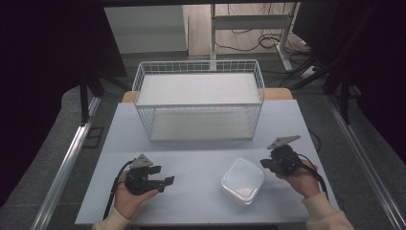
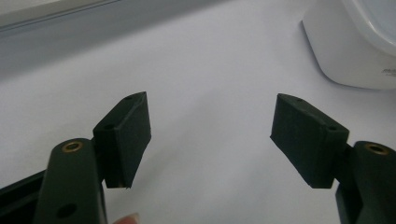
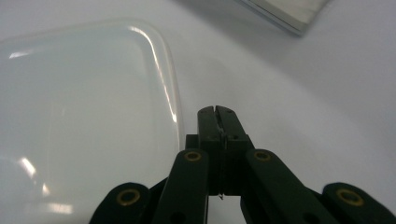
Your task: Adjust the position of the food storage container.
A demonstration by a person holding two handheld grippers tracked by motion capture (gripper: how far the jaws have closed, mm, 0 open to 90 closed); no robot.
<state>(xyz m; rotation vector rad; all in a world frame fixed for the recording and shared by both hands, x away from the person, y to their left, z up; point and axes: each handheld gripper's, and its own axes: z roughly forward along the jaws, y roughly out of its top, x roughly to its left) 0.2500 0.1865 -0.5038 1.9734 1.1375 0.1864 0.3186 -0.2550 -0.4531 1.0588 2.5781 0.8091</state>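
Observation:
A white lidded plastic container (image 1: 242, 181) sits on the pale table (image 1: 196, 158), near the front, right of centre. My left gripper (image 1: 166, 182) is held low at the front left, open, its jaws pointing right toward the container (image 2: 359, 42) with nothing between them (image 2: 212, 137). My right gripper (image 1: 266, 163) hovers just right of the container's far corner, shut with nothing in it (image 3: 216, 111); the translucent lid (image 3: 84, 121) lies to its left in the right gripper view.
A white wire basket rack (image 1: 198, 98) with two shelves stands at the back middle of the table. Table edges run close to both hands. A desk frame and cables (image 1: 268, 38) lie on the floor beyond.

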